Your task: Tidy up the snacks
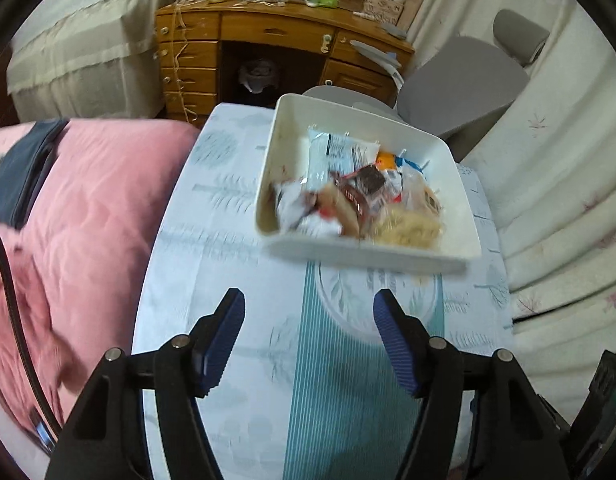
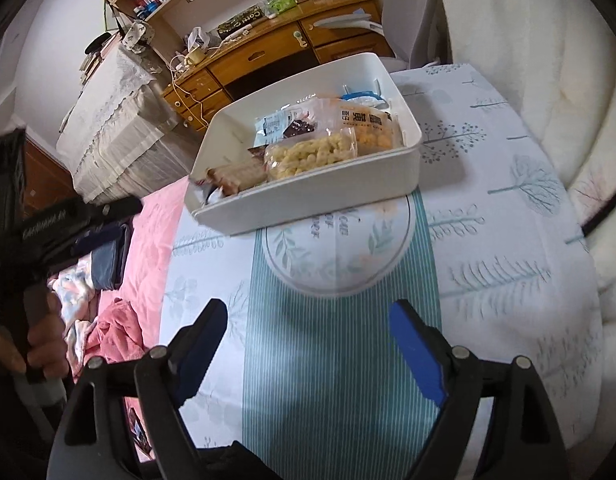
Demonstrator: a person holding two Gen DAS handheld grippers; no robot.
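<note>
A white rectangular bin (image 1: 368, 258) stands on a small table with a tree-print cloth (image 1: 235, 208). It holds several snack packets, among them a silver-blue packet (image 1: 340, 156) and a clear bag of pale puffs (image 1: 408, 228). In the right wrist view the bin (image 2: 316, 200) shows the puff bag (image 2: 308, 156) and an orange-filled bag (image 2: 372, 132). My left gripper (image 1: 310, 332) is open and empty, above the cloth short of the bin. My right gripper (image 2: 308, 344) is open and empty, also short of the bin.
A pink quilt (image 1: 87, 208) lies left of the table. A wooden desk (image 1: 267, 48) stands behind it, with a grey chair (image 1: 460, 80) at the right. Cream curtains (image 1: 560, 184) hang at the right. The left gripper's body and the hand on it (image 2: 39, 240) show at left.
</note>
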